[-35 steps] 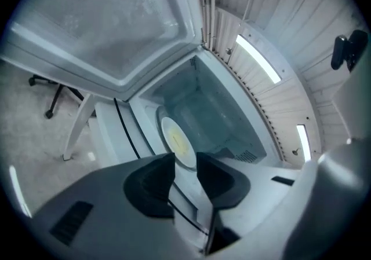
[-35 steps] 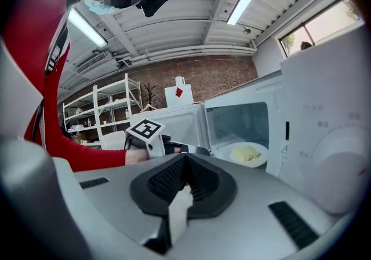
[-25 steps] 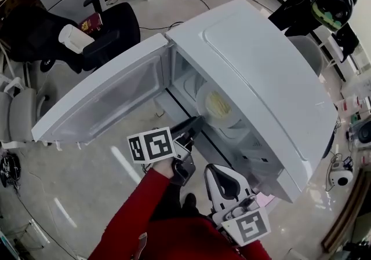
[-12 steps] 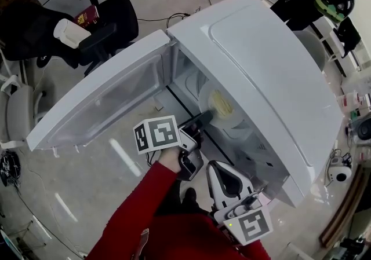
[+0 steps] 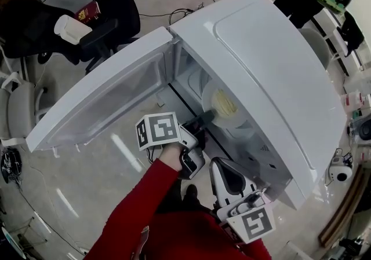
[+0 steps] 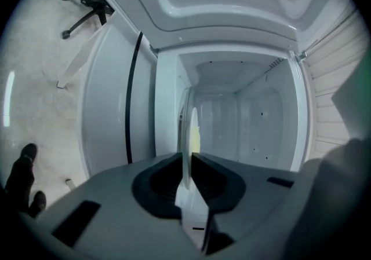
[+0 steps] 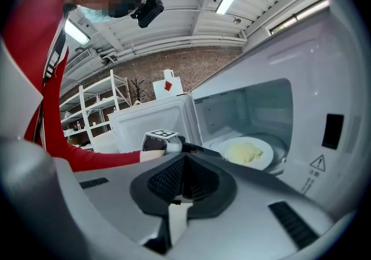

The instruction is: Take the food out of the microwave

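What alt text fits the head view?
Seen from above, the left hand-held gripper reaches into an open white microwave, jaws closing on the rim of a plate of yellow food. The right hand-held gripper hangs outside the microwave, empty.

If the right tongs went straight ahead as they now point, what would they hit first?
Probably the left tongs, now closing on the plate rim at the microwave mouth, though depth is unclear.
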